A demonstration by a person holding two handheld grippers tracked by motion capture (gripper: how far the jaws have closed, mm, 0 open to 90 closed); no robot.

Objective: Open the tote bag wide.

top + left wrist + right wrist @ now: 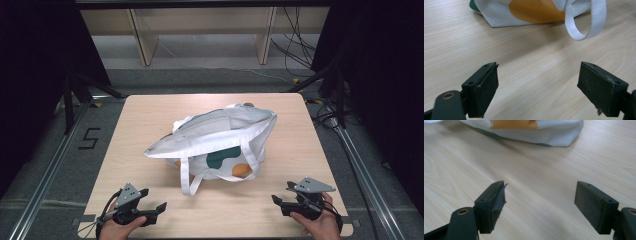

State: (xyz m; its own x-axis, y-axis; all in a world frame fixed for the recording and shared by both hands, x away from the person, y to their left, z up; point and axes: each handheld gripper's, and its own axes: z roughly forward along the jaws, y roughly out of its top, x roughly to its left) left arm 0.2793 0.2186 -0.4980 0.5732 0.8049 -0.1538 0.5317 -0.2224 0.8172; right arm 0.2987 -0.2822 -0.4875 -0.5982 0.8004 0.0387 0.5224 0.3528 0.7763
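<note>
While the wooden table (150, 120) takes up most of the scene, a white tote bag (220, 140) lies on its side at the middle of it, bulging, with a green patch and an orange patch on the face turned toward the person. Its mouth edge runs as a long white band from the bag's left tip up to its far right corner. One white strap loop (189, 181) trails off the bag's near side onto the bare wood; the other strap lies across the bag's front.

Near the bag's left, at the table's front edge, the left gripper (152, 209) is held low in a hand, pointing across toward the right, jaws spread wide with nothing between them. Near the bag's right, the right gripper (281, 201) is held likewise, pointing left, jaws also spread on nothing. Both sit well apart from the bag.

Left of the bag, on the floor beside the table, a black mark reads "5" (89, 138). Beyond the bag stands pale wooden shelving (145, 40), with cables (295, 45) trailing on the floor.
</note>
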